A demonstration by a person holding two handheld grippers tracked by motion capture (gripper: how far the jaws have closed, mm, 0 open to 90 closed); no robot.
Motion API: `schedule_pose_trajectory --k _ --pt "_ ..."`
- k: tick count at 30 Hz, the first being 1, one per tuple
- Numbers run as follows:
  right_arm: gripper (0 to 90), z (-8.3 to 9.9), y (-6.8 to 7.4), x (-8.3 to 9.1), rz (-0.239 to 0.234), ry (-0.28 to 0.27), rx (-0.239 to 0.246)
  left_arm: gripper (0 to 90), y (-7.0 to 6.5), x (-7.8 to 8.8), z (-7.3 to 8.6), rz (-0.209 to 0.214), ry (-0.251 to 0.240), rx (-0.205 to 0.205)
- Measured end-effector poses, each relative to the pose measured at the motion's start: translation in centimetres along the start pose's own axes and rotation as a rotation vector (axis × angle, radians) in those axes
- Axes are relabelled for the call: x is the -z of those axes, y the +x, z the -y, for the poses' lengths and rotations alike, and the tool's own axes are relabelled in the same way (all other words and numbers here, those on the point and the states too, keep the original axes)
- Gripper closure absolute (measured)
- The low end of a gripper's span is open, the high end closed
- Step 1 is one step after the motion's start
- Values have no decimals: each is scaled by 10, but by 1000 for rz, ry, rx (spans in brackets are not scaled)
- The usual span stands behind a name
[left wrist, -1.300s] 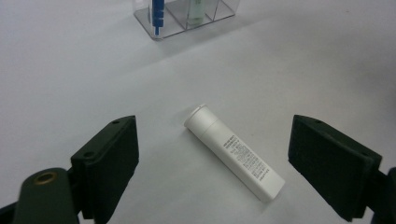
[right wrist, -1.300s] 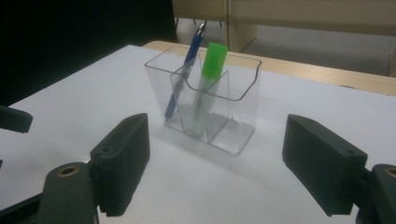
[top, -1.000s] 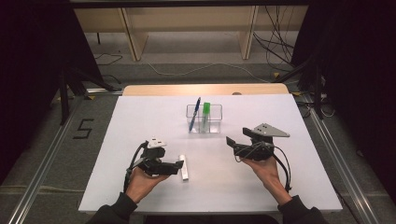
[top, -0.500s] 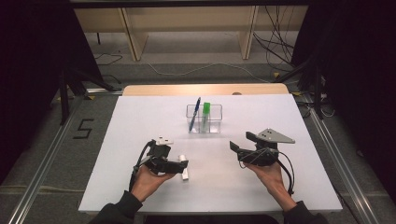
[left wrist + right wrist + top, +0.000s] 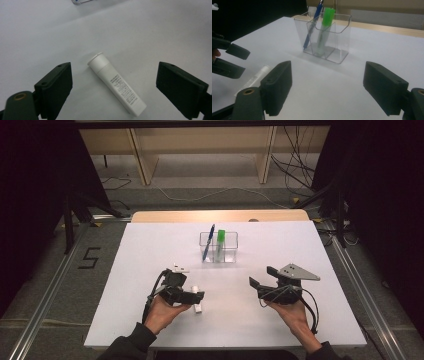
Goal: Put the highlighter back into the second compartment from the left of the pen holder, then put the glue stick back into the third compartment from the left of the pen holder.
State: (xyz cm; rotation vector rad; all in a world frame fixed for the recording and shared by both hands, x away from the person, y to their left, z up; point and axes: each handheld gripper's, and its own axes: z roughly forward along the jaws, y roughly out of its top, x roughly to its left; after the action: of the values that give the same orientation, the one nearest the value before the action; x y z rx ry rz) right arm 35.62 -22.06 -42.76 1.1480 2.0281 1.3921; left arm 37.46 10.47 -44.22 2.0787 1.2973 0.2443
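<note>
The left gripper [image 5: 113, 82] is being held released astride the white tube [image 5: 116, 87], probably for grasping; nearer the clear holder [image 5: 324, 35], the right gripper [image 5: 327, 87] is being kept released.

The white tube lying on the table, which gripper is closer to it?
Left. The left gripper hangs right over the white tube, open jaws on either side of it without touching. The right gripper is well off to the tube's right, open, facing the clear organizer.
</note>
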Motion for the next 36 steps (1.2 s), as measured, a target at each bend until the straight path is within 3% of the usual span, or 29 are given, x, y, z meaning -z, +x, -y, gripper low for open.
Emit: schedule_pose_trajectory --k 17,24,36 --pt "242 9 2 9 -5 11 -11 94 1 -15 -9 -9 95 -3" --pt "242 11 2 8 -9 22 -13 110 0 -20 -14 12 124 -3" --pt "244 12 3 8 -7 28 -14 142 6 -27 -20 0 195 4"
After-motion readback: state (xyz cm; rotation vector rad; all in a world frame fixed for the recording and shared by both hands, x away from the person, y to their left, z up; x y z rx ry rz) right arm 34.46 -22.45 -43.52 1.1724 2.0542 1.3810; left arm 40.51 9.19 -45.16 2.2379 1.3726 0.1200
